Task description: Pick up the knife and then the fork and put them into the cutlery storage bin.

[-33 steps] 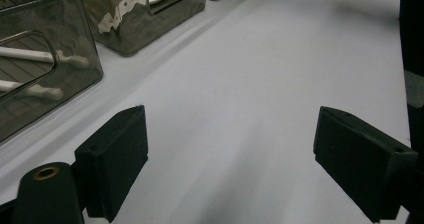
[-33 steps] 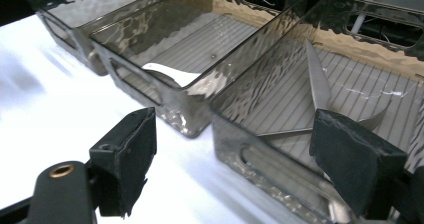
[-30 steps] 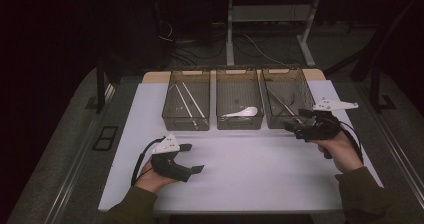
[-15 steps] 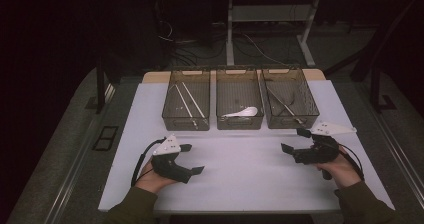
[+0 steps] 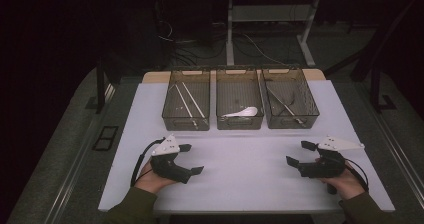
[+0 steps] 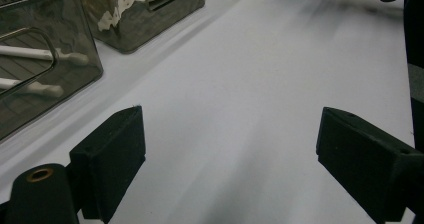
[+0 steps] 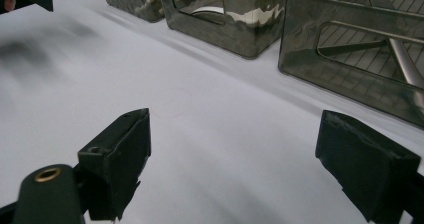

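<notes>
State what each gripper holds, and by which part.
Nothing is held: the left gripper and right gripper both stand open over the bare white table.

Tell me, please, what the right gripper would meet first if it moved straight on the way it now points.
Probably the middle bin: the right gripper, jaws open, points across bare white table toward it. Depth is unclear, so the right bin beside it might come first.

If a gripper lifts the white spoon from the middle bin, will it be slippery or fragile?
The white spoon looks glossy and smooth, like ceramic or hard plastic, so the jaws may slip on it. It seems stiff, and possibly breakable if dropped. Its curved bowl lies flat in the middle bin, so it would probably rock or slide rather than roll when pushed.
</notes>
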The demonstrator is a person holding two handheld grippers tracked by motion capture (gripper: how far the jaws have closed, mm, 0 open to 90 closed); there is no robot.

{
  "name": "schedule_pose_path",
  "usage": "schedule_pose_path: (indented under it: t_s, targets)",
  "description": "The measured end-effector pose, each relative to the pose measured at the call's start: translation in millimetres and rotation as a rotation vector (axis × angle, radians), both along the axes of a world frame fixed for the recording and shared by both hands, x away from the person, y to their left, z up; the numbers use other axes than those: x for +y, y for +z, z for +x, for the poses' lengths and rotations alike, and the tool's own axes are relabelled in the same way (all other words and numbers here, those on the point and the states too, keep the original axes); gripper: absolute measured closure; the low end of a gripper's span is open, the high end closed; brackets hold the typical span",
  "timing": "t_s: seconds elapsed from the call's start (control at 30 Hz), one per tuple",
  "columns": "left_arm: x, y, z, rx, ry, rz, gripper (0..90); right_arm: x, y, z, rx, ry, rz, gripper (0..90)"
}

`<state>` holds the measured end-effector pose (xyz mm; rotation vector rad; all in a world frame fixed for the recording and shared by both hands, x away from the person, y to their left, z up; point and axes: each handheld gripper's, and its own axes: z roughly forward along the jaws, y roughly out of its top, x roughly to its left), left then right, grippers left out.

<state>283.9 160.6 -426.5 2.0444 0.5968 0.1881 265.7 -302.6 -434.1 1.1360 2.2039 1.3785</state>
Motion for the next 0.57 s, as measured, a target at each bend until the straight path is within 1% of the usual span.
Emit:
schedule_pose_path:
  t_s: [0.07, 0.17, 0.3, 0.57]
  targets:
    - [-0.2, -0.1, -0.4, 0.0, -0.001, -0.002, 11.1, -0.3, -1.0, -2.0, 0.004, -0.001, 0.01, 14.5]
    - [-0.3, -0.3, -0.4, 0.003, 0.0, 0.001, 11.0, -1.2, -2.7, -4.1, 0.003, 0.0, -0.003, 14.5]
    - [-0.3, -0.6, -0.5, 0.004, 0.002, -0.002, 10.9, -2.3, -3.2, -4.7, 0.007, -0.003, -0.005, 14.5]
    - [-0.4, -0.4, -0.6, 0.003, 0.002, 0.001, 11.0, -2.3, -3.0, -4.6, -0.002, 0.002, -0.007, 14.5]
